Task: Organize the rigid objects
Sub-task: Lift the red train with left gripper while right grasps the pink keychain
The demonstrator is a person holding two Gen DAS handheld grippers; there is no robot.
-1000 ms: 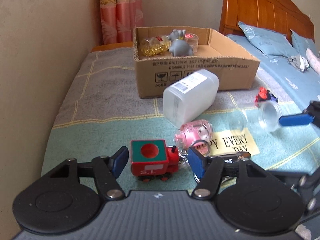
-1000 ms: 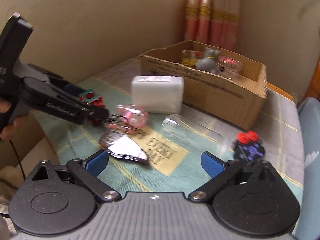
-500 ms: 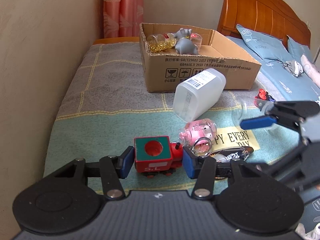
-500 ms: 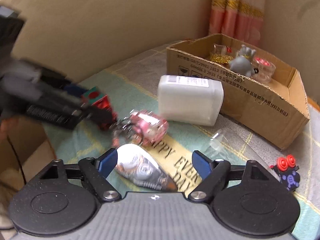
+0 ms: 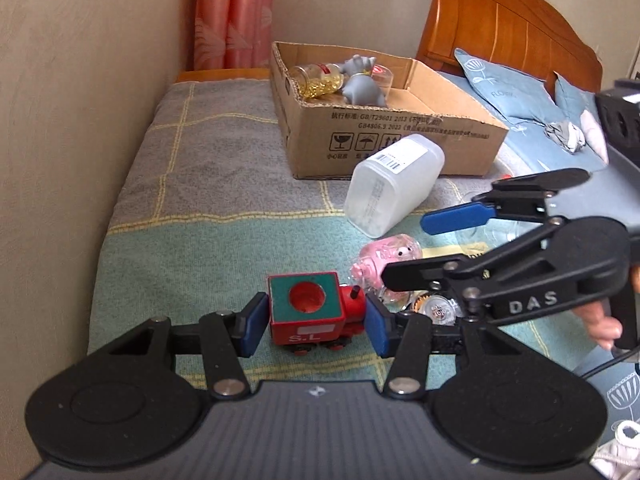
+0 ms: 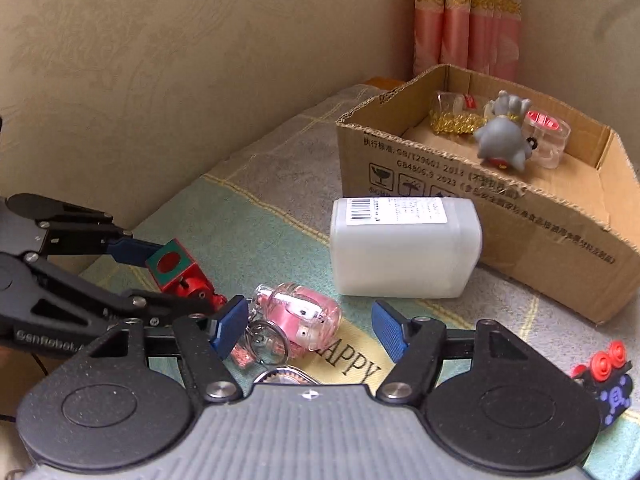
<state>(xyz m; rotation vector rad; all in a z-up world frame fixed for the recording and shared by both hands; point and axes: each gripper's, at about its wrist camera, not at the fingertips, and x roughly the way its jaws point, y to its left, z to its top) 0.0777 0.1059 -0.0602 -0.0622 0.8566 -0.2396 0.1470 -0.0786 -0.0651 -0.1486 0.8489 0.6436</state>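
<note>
Left wrist view, lower centre: my left gripper (image 5: 312,322) jaws pinch the red-and-green wooden toy train (image 5: 314,312) on the bed; I should lift level toward the upper-centre cardboard box (image 5: 384,136). Right gripper (image 6: 310,330) jaws spread.

The white plastic jar (image 6: 404,250) lies across the way to the cardboard box (image 6: 500,216); bare blanket (image 5: 208,184) lies open leftward.

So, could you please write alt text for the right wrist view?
The open right gripper hovers around a pink pig keychain on a bedspread. At left, the left gripper brackets a red toy train; behind lie a white container and a cardboard box.
</note>
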